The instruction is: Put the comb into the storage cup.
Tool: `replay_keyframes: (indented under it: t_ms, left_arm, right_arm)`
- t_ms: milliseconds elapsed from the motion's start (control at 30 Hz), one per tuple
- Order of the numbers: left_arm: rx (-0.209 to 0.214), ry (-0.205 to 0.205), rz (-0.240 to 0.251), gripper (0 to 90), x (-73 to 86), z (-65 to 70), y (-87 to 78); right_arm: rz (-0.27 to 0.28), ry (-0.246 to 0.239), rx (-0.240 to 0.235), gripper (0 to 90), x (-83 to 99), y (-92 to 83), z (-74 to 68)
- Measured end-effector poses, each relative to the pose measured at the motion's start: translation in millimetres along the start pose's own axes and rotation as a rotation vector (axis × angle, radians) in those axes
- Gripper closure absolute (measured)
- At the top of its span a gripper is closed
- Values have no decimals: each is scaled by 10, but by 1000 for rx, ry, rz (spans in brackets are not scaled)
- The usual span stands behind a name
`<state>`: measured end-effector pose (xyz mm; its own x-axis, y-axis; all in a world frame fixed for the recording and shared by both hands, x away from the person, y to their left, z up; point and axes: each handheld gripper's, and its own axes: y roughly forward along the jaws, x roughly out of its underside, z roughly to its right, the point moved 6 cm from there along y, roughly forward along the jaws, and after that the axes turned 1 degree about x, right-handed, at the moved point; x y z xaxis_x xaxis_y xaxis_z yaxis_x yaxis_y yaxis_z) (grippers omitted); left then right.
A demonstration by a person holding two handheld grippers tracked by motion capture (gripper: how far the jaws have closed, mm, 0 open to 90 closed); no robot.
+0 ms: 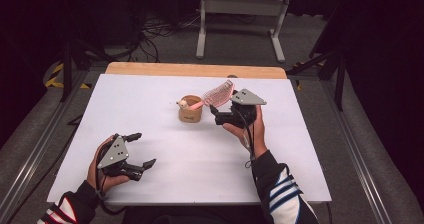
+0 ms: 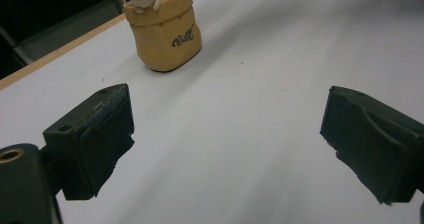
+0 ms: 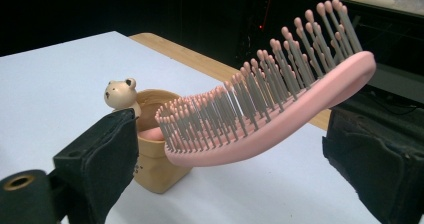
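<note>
Nearest the camera, at the front left of the white-topped table (image 1: pixel 165 159), the left gripper (image 1: pixel 141 149) rests low in the person's hand with its black jaws spread wide and nothing between them; in the left gripper view its padded fingers (image 2: pixel 92 134) frame bare white surface, and the cup stands well beyond them.

Moving right, toward the middle of the table, sits the small tan paper-bag-style cup with a little bear figure on its rim (image 1: pixel 190 109). The pink plastic hairbrush with grey bristles (image 1: pixel 216 95) has its handle end down inside this cup, while its head leans out up and to the right, bristles facing upward.

Further right, the right gripper (image 1: pixel 220 115) hangs just beside the cup. In the right gripper view its jaws stand apart on either side of the brush head (image 3: pixel 260 114), not pinching it.

I judge the brush is either just set into the cup or about to be lifted out. A lift would need the jaws closed squarely on the head, without tipping the light cup.
</note>
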<state>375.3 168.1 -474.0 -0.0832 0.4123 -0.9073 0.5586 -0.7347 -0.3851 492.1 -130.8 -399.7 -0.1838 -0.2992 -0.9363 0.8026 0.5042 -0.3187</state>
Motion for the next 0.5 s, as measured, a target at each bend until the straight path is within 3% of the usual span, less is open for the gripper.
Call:
replay_keyframes:
  t_ms: [500]
  left_arm:
    - [-3,1,1,76,-2,4,-5]
  right_arm:
    - [15,-24,2,83,36,-133,-5]
